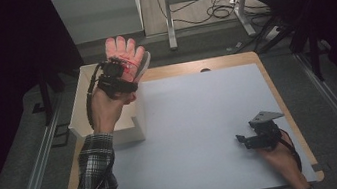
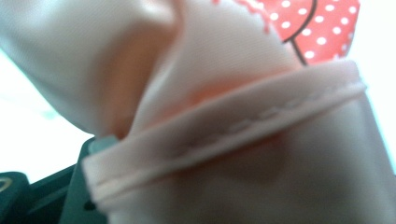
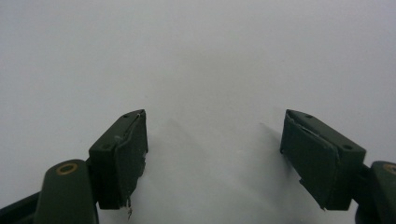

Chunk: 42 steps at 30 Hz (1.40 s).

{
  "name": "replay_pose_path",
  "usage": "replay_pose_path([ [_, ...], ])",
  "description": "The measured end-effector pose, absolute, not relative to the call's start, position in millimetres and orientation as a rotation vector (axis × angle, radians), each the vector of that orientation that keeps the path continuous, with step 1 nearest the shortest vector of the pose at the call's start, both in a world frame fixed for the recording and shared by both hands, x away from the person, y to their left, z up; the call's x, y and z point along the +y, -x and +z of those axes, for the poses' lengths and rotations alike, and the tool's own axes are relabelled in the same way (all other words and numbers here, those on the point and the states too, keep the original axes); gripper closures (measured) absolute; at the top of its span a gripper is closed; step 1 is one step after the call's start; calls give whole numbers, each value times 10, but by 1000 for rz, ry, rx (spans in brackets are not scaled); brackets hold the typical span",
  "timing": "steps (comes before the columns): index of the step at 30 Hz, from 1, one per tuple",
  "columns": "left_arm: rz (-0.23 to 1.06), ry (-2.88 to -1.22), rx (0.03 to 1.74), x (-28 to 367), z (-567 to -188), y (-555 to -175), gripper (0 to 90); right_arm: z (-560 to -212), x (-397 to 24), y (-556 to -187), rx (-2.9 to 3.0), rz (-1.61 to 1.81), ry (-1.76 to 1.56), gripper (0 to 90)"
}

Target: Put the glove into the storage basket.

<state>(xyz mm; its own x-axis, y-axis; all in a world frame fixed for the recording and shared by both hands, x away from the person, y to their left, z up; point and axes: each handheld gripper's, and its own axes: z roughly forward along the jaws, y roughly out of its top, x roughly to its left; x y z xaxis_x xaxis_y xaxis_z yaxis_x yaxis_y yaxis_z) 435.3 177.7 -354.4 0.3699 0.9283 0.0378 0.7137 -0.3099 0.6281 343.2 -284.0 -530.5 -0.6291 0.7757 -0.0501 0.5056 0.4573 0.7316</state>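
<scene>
Left gripper (image 1: 120, 71) raised on an upright forearm in a plaid sleeve (image 1: 94, 179), jaws clamped on pink fabric; right gripper (image 1: 249, 139) held low in the right hand (image 1: 279, 156), pointing left, jaws spread wide with nothing between them.

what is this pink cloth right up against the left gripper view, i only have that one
Observer: A pink fabric glove with a red polka-dot patch, fingers up, held in the left gripper.
Operator: where is it
Observer: Raised over the white rectangular box at the table's left edge.
Operator: and the other gripper
Observer: The right gripper is open with nothing between its jaws, low over the pale grey table mat.
</scene>
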Motion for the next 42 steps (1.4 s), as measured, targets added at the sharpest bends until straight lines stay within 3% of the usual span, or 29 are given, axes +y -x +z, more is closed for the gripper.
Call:
replay_pose_path([
  [8, 562, -2055, 1508, 2023, -3663, -4350, 401, -5305, -2840, -3432, 2335, 985, -1081, 234],
  [19, 550, -2006, 1591, 2167, -4113, -4436, 391, -5305, -2841, -3432, 2334, 984, -1081, 234],
  [42, 510, -2100, 1727, 1996, -4622, -4708, 368, -5305, -2840, -3431, 2334, 985, -1082, 234],
])
